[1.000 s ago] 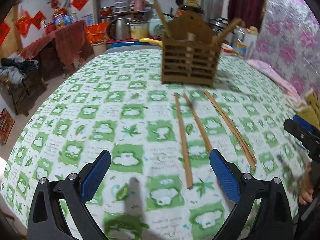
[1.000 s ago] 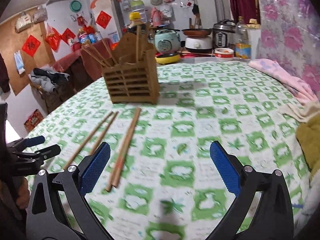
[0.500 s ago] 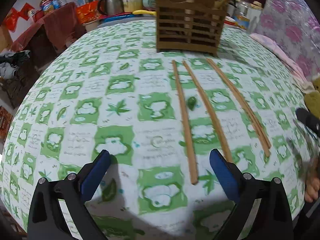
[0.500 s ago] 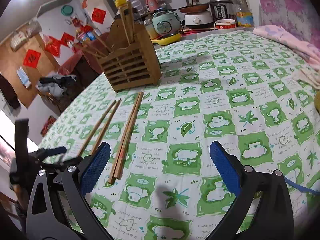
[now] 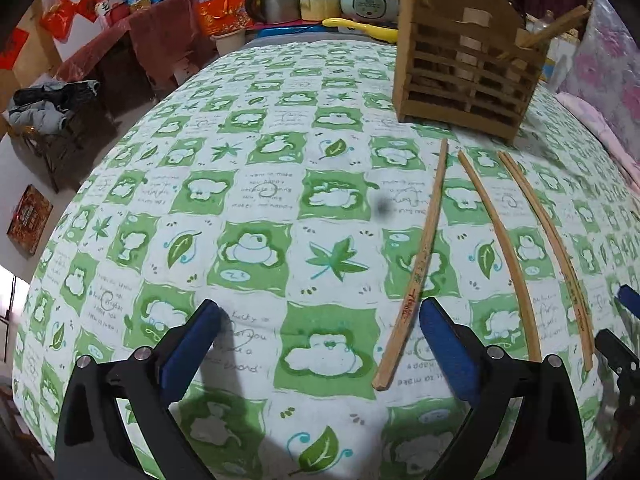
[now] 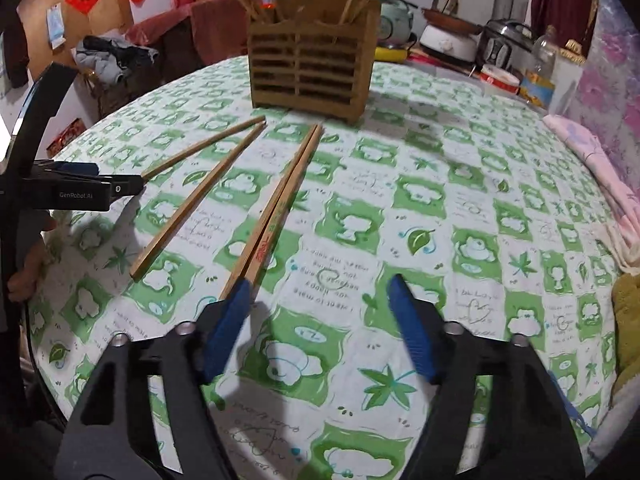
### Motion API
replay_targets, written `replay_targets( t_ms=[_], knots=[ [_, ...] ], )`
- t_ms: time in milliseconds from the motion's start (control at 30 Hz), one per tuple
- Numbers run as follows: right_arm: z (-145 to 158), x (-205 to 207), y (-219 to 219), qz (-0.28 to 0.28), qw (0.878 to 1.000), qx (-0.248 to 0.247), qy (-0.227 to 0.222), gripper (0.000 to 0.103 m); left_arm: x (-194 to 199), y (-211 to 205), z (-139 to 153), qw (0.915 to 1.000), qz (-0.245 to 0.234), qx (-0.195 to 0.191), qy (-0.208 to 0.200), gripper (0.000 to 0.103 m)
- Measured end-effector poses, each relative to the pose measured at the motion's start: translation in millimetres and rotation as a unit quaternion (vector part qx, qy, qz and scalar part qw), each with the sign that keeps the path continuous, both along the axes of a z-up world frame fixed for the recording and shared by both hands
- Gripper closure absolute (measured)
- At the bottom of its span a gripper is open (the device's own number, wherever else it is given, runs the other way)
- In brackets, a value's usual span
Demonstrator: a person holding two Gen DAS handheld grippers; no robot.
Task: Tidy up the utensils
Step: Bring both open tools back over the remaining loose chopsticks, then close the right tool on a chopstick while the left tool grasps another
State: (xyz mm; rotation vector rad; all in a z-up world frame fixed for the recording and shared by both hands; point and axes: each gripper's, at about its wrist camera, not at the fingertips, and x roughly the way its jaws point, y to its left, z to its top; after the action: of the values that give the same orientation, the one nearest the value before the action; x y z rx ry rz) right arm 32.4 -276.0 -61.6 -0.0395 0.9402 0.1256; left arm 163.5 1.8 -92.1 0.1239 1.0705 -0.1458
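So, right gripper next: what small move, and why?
Probably shift the right gripper left so the paired chopsticks sit between its fingers. Its jaws have just been closing with nothing between them, and the pair's near end lies at the left finger, outside the gap.

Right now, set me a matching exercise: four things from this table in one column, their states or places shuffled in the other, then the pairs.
Column one:
1. wooden holder
2. paired chopsticks
3. left gripper
4. pink cloth

Column two:
A. lying flat, touching side by side
B. fingers apart, gripping nothing
C. upright, chopsticks standing in it
D. lying at the table's right edge

Pairs: 1-C, 2-A, 3-B, 4-D
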Motion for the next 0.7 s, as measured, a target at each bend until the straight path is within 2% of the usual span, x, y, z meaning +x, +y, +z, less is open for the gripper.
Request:
replay_targets(
  t_ms=[300,467,533,600,633,700],
  knots=[
    [2,-6,12,0.034,0.999,-0.011,-0.007,0.037,0,2,-1,1.0000,0.000,-0.003,0.001,0.006],
    [-1,-2,10,0.015,1.000,-0.022,0.001,0.037,0,2,-1,1.0000,0.000,-0.003,0.001,0.006],
    [-3,4,-7,-0.029,1.000,0.000,0.010,0.038,0,2,-1,1.0000,0.000,-0.003,0.001,0.006],
    [-7,7,-28,-0.066,0.997,0.043,0.022,0.040,0,2,-1,1.0000,0.000,-0.003,0.001,0.006],
    [-7,7,-32,-0.070,0.996,0.057,0.023,0.045,-1,3,-1,1.0000,0.000,-0.003,0.001,0.006],
    [-7,5,-31,-0.063,0.996,0.064,0.018,0.047,0,2,-1,1.0000,0.000,-0.003,0.001,0.006]
  ],
)
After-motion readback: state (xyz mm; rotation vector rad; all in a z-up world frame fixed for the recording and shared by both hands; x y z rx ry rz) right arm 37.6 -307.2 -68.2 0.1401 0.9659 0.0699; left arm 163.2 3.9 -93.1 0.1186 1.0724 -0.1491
